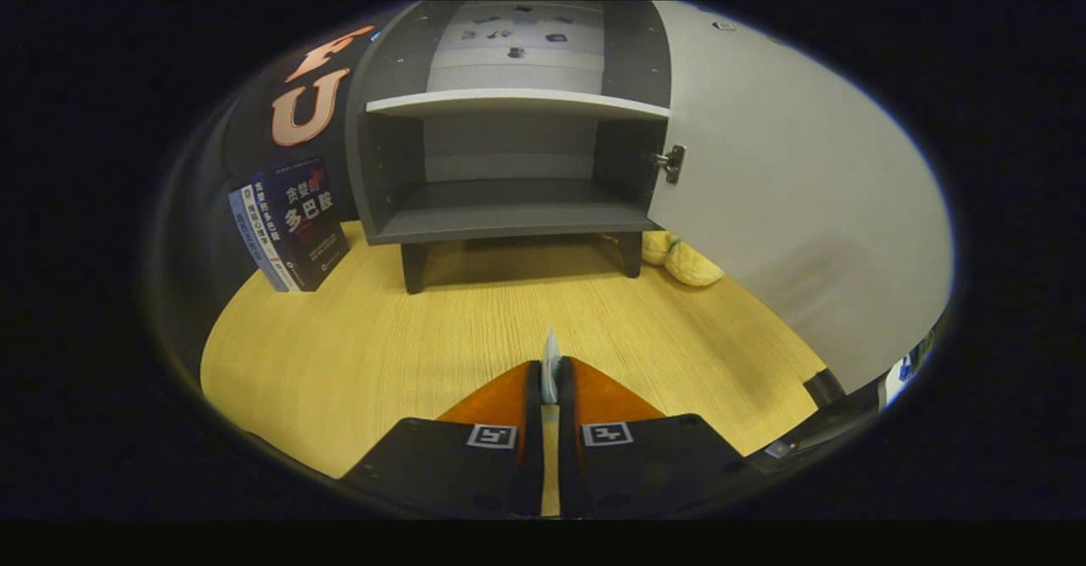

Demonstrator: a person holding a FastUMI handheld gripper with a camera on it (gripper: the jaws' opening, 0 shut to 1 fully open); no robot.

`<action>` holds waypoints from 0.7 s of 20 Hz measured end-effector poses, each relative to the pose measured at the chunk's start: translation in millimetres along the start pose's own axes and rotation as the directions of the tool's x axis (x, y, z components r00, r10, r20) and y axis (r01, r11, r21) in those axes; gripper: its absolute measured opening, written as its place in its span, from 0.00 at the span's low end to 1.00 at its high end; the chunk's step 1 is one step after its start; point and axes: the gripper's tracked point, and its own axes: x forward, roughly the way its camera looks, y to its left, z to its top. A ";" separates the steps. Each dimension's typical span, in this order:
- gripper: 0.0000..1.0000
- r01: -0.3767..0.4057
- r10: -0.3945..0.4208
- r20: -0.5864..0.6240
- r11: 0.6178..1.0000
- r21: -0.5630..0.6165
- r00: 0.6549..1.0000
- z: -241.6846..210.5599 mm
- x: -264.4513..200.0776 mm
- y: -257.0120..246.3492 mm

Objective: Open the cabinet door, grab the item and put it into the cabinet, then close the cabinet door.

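Before the open cabinet [509, 167], the tool [550, 371] pinches a thin item [551, 362].

The wooden table [356, 354] bears the open cabinet [509, 210], books [293, 222] and a yellow plush [683, 260].

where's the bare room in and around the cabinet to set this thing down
The tool is shut on a thin pale item. Free: the cabinet's lower compartment under the shelf, and the wooden tabletop between the tool and the cabinet feet. Tighter: the books left of the cabinet, and the yellow plush toy beneath the open door.
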 end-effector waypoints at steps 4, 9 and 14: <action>0.15 -0.022 0.024 0.050 0.999 -0.049 0.998 57.1 -26.6 8.5; 0.15 -0.097 0.098 0.133 0.995 -0.013 0.986 151.0 -59.6 24.4; 0.15 -0.122 0.125 0.220 0.992 -0.026 0.967 241.6 -74.9 28.5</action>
